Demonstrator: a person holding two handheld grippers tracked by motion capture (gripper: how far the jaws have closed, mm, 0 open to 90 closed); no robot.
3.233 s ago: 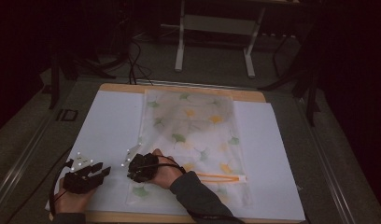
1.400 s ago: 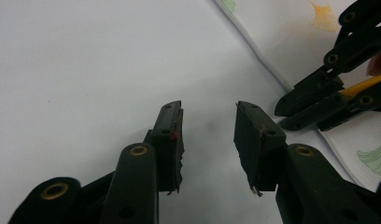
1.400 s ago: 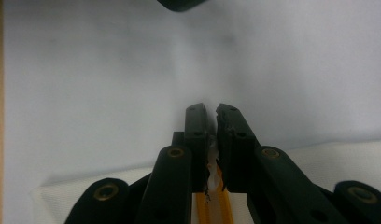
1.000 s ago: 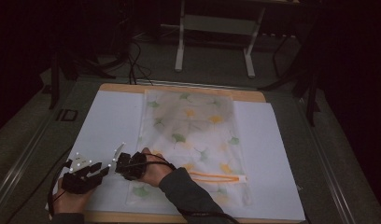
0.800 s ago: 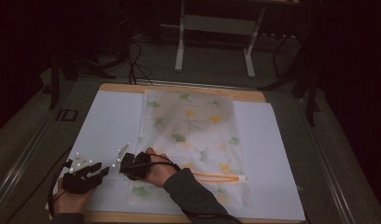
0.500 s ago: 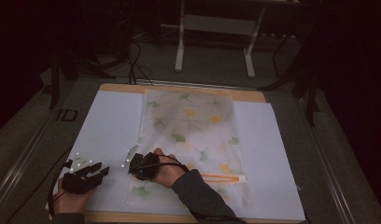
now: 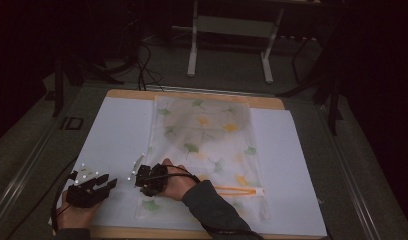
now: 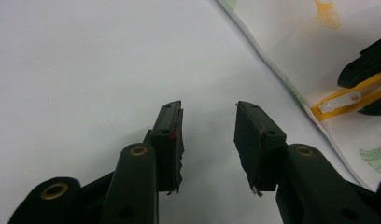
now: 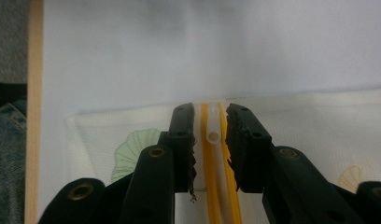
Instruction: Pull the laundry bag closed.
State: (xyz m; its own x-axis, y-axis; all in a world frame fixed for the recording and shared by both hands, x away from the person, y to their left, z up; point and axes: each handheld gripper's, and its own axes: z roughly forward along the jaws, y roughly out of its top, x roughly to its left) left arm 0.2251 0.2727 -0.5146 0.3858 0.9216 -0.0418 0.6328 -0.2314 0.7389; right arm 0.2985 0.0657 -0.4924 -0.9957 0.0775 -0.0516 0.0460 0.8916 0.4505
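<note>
Nearest the person, the left gripper (image 7: 111, 184) rests on the bare white table covering (image 7: 117, 130) beside the near-left corner of the bag, its black jaws spread apart with nothing between them, as the left gripper view (image 8: 208, 135) shows plainly. Just to its right, the right gripper (image 7: 138, 172) lies over the near-left part of the flat, translucent white mesh bag printed with green and yellow ginkgo leaves (image 7: 212, 130), and in the right gripper view (image 9: 210, 140) its jaws stand on either side of the white plastic zipper pull (image 9: 212, 130) on the orange zipper (image 9: 226, 186); they look close to it but whether they actually pinch it I cannot tell. The zipper (image 7: 239, 190) runs rightward across the near part of the bag, and the pull (image 8: 340, 100) also shows at the bag's edge in the left gripper view. Farther off, the bag stretches toward the light wooden table edge (image 7: 192, 95), with a metal stand (image 7: 232, 35) on the dark floor beyond. The risk, as I judge it, is that the small, slick pull slips from the jaws, or that, with the left gripper not pinning the fabric, the light bag drags and bunches along with any tug.
</note>
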